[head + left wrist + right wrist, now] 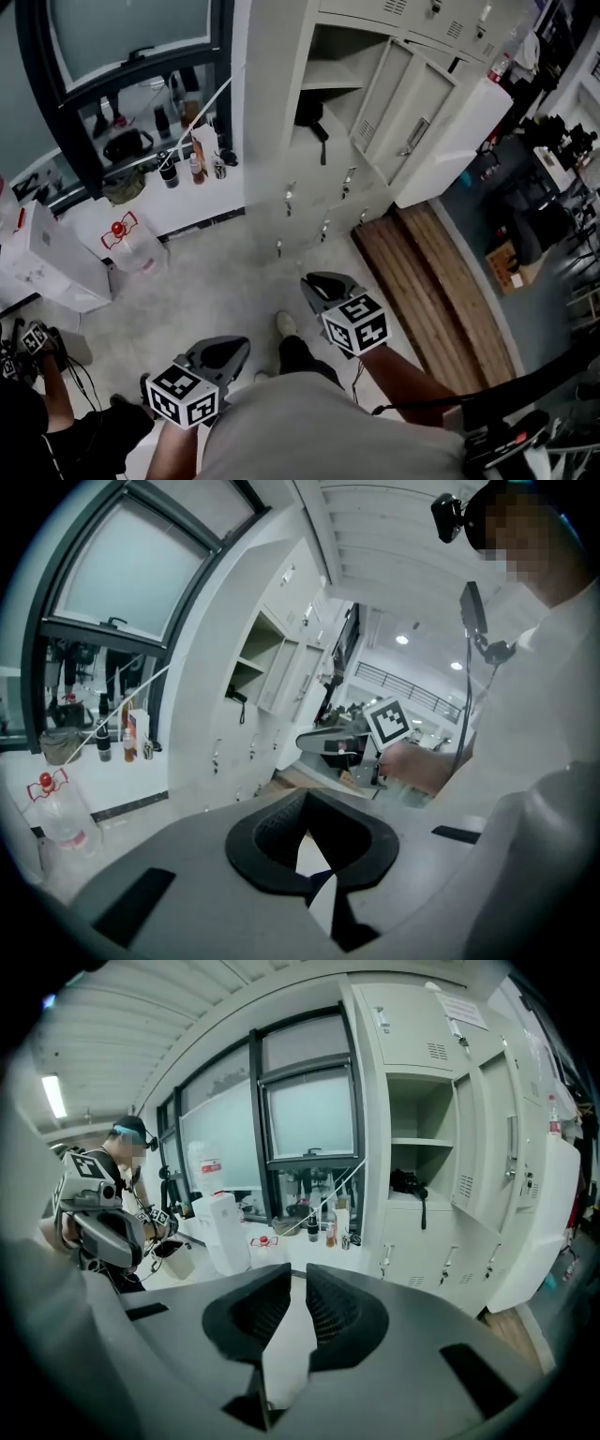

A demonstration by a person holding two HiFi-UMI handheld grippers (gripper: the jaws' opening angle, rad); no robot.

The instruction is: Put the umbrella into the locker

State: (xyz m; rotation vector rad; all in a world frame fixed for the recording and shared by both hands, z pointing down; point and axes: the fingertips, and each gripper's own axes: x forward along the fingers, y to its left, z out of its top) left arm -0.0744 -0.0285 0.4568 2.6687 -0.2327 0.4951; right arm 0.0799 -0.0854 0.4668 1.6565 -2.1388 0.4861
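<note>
Umbrella (310, 114) inside locker (272, 112); left hand-held gripper (305, 795) closed, right hand-held gripper (297, 1271) narrowly apart, empty.

Readable words: you find none in any view.
Left marker cube (185, 395): only black-and-white square patterns, no letters or numbers.
Right marker cube (356, 323): the same kind of pattern, no text.
Paper sheet (466, 1009): it is on an upper door of the locker (424, 1241); the print is too small for you to read.
Window sticker (210, 1166): red and white, the writing is blurred.
Bottle labels (330, 1232): colours only, nothing legible.
</note>
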